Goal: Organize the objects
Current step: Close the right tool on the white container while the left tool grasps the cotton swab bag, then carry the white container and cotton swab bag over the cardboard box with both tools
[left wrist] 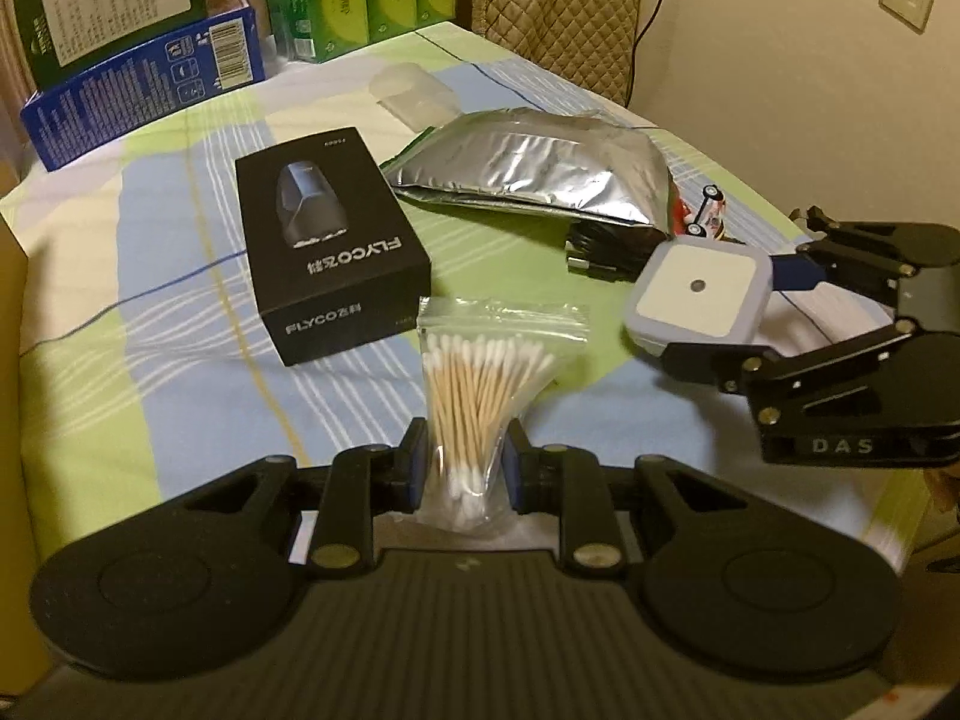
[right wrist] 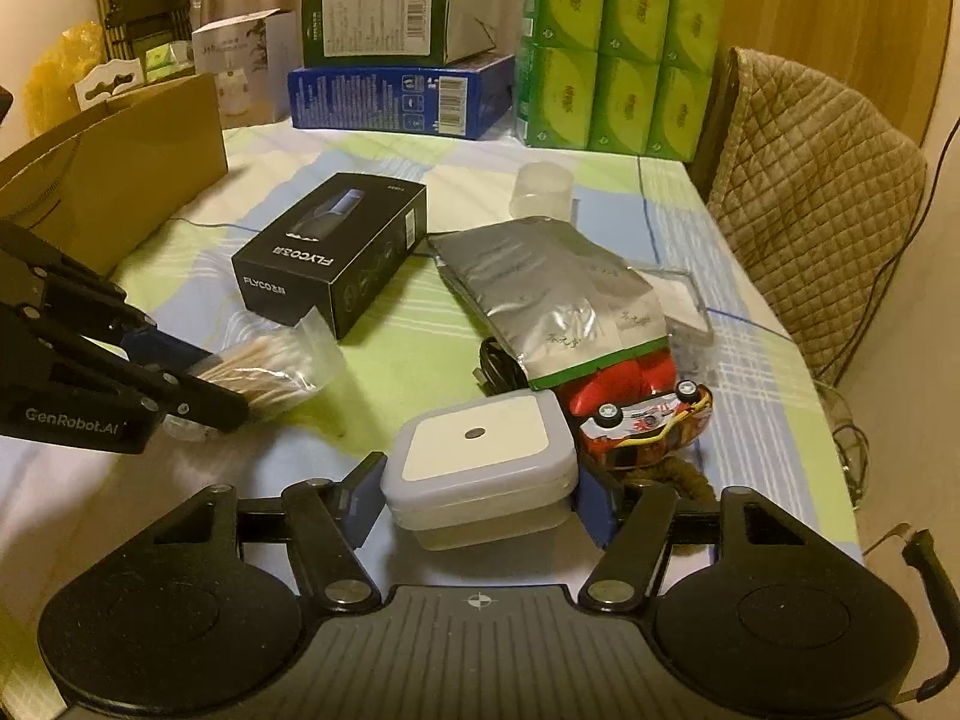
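A clear zip bag of cotton swabs (left wrist: 480, 372) stands upright between the blue pads of my left gripper (left wrist: 462, 468), which is shut on its lower end. The right wrist view shows that gripper (right wrist: 222, 384) at the left, holding the bag (right wrist: 282, 360) just above the striped tablecloth (right wrist: 390, 360). My right gripper (right wrist: 480, 498) is shut on a small square plastic container with a white lid (right wrist: 480, 444), one pad on each side. In the left wrist view the container (left wrist: 696, 294) hangs at the right in the right gripper (left wrist: 720, 312).
A black FLYCO box (right wrist: 336, 252) lies mid-table beside a silver foil pouch (right wrist: 552, 294). A toy car (right wrist: 648, 426), a red item and a black cable sit under the pouch's near end. A translucent cup (right wrist: 540, 186), stacked boxes (right wrist: 402, 96), green tissue packs (right wrist: 618, 54), a cardboard box (right wrist: 120, 168) and a quilted chair (right wrist: 810, 228) ring the table.
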### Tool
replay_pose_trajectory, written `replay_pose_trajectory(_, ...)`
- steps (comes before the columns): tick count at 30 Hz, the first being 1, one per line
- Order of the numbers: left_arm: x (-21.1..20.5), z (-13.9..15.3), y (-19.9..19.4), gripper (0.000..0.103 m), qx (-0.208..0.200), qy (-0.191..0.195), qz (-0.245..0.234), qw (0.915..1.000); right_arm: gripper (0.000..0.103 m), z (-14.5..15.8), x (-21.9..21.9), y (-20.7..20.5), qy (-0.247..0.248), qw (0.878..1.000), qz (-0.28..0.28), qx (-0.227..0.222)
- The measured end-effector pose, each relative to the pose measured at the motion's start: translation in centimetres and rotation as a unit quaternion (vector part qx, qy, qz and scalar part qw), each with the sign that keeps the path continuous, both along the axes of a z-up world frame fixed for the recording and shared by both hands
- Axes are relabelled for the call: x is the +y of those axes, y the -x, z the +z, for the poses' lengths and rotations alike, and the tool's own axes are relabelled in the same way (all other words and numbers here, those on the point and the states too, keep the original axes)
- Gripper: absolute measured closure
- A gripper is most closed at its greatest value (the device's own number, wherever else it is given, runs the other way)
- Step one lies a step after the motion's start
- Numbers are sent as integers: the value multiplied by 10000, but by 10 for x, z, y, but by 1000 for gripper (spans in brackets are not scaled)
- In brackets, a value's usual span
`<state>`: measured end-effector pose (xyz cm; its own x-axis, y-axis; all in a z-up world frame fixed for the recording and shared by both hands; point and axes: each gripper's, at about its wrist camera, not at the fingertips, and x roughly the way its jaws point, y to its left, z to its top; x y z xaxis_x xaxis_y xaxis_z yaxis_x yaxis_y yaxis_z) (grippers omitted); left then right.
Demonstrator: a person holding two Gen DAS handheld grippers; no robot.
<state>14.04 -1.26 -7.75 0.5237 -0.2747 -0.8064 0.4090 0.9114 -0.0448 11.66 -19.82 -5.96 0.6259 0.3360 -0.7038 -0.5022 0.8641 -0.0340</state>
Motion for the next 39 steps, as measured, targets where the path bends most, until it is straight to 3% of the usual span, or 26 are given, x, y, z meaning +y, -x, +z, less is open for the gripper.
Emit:
replay_pose_trajectory(12, 4, 20, 17, 82, -32, 105, 215, 9997, 42, 32, -13, 18, -288, 9994, -203, 53)
replay_pose_trajectory(21, 19, 70, 39, 82, -265, 118, 558, 9980, 42, 80, -4, 38, -487, 9987, -142, -109)
replay_pose_trajectory(39, 113, 150, 99, 82, -806, 17, 1425, 9865, 41, 147, 90, 74, -872, 9935, 686, -236)
